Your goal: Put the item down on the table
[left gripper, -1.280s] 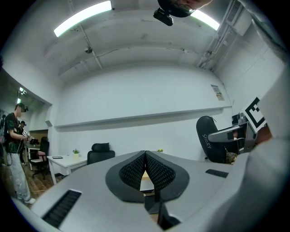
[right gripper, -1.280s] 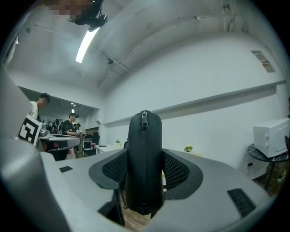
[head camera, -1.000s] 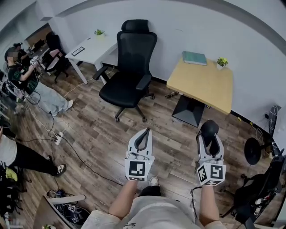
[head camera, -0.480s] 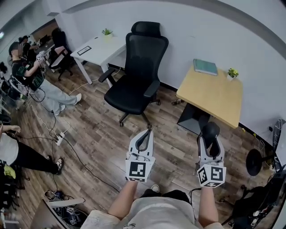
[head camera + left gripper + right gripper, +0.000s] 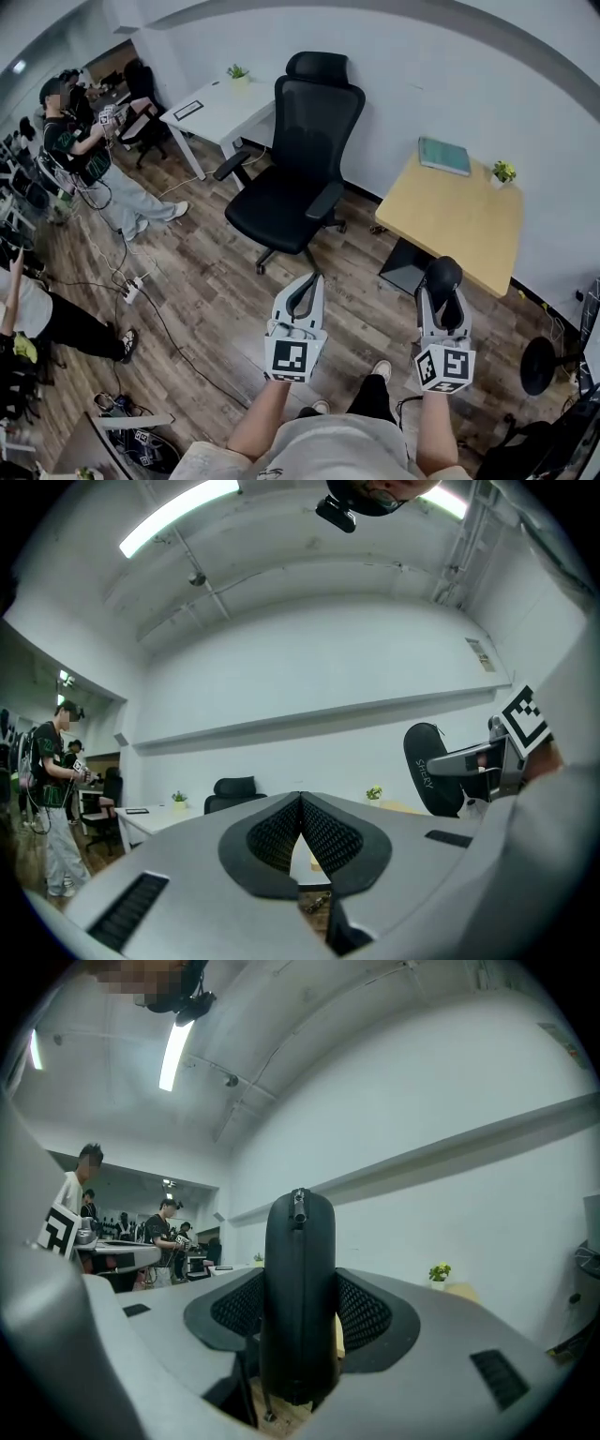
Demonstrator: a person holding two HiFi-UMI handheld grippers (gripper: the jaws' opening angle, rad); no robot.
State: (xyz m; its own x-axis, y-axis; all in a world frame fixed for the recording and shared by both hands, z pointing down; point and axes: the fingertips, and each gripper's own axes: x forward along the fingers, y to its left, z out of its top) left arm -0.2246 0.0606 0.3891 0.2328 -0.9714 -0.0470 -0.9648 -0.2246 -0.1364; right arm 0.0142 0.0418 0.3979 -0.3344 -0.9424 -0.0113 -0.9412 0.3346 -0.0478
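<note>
**Markings.** The black oval zippered hard case [image 5: 299,1241] bears white lettering down its side. In the left gripper view [image 5: 427,766] it appears to read "SHERY". Each gripper carries a cube with black-and-white square markers [image 5: 291,358]. The print on the teal book [image 5: 444,156] is too small to read.

**Jaws.**
- The right gripper [image 5: 298,1312] has its jaws standing wide and clamped on the case, one ribbed black pad against each flat side. The case is upright with its zip pull at the top.
- The left gripper [image 5: 300,803] has its jaws closed tip to tip, with nothing between them.

**Location of item.** The case is in the air in the right gripper, over the wood-plank floor [image 5: 206,281]. It is short of the near edge of the light wooden bench [image 5: 455,220] and not touching it.

**Surroundings.**
- The book lies at the bench's far edge, and a small potted plant [image 5: 504,172] stands at its far right corner.
- A black mesh office chair [image 5: 295,173] stands left of the bench, well clear of both grippers.
- Beyond the chair is a white desk [image 5: 220,98].
- A person [image 5: 89,155] stands at the far left.
- A white power strip [image 5: 131,286] and its cables lie on the floor.
- A black floor fan [image 5: 539,366] stands at the right.

**Materials.** The case has a smooth, rigid shell. The gripper bodies are grey moulded plastic.
</note>
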